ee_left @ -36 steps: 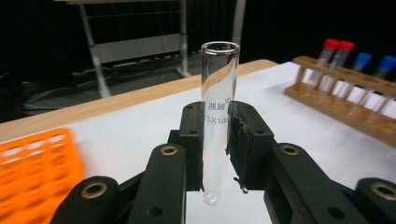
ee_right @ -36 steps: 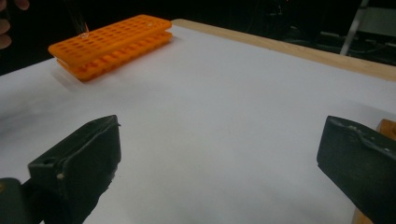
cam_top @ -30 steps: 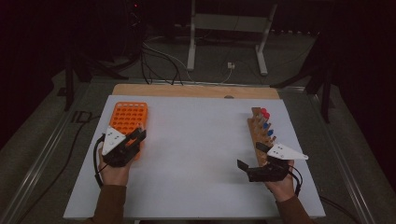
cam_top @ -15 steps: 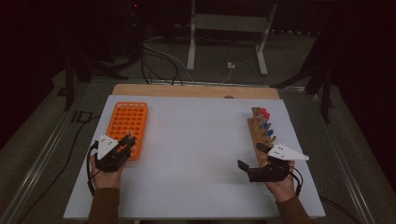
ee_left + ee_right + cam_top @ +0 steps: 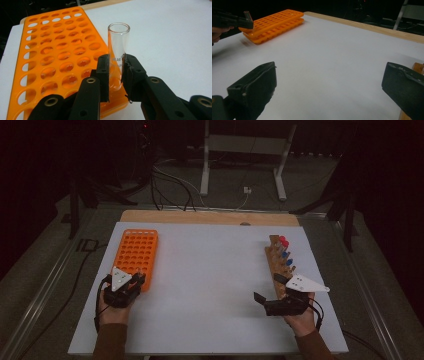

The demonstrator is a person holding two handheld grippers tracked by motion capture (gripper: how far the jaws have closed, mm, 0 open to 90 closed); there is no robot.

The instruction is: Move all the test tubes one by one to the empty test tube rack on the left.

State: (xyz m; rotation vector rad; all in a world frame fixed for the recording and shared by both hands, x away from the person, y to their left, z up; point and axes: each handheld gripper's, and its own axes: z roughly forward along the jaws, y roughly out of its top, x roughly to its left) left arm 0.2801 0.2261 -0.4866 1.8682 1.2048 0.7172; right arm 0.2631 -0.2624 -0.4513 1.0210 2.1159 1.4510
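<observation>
My left gripper (image 5: 116, 68) is shut on a clear glass test tube (image 5: 118, 42), which stands upright with its open mouth above the jaws. The tube's lower end is over the near right corner of the orange rack (image 5: 57, 57); whether it sits in a hole is hidden. From above, the left gripper (image 5: 136, 280) is at the near end of the orange rack (image 5: 136, 251). My right gripper (image 5: 329, 82) stands open above the white surface with nothing between its jaws. In the high view the right gripper (image 5: 267, 289) is at the near end of a wooden rack (image 5: 278, 262).
The wooden rack carries several tubes with red and blue caps (image 5: 284, 247). A white board (image 5: 210, 285) covers the table, with a wooden strip (image 5: 210, 217) along its far edge. Stand legs and cables (image 5: 240, 175) lie on the floor beyond.
My left gripper has come back toward the person and sunk, from over the rack's near rows to its near right corner, with the tube in it. The right gripper has kept still.
</observation>
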